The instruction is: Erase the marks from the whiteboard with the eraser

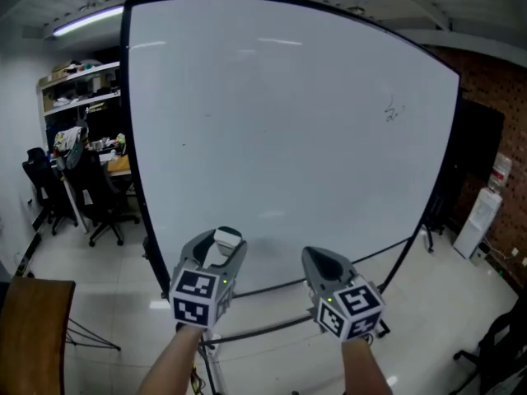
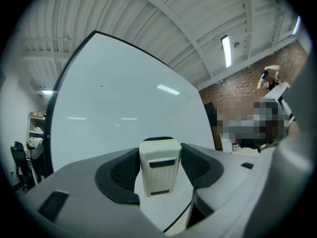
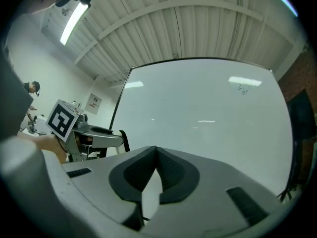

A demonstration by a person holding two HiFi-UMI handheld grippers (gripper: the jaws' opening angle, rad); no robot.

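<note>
Left gripper (image 1: 222,248) clamped on white eraser (image 1: 228,239); right gripper (image 1: 316,258) closed, empty; illegible scribble (image 1: 392,110) at whiteboard's (image 1: 272,122) two o'clock.

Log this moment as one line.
left gripper: shut on white block eraser | right gripper: shut, empty | large white whiteboard: small dark scribble upper right, unerased

1. The left gripper (image 2: 159,151) has its two dark jaws closed on a white eraser (image 2: 159,170), one pad pressing on each side.
2. The eraser stands upright, with its dark felt at the far end.
3. Behind it, a large whiteboard (image 2: 124,98) with a black frame fills the middle.
4. Above is a ribbed ceiling with a tube lamp (image 2: 227,51).
5. A brick wall (image 2: 237,89) is at the right, and a shelf (image 2: 36,130) at the left edge.
</note>
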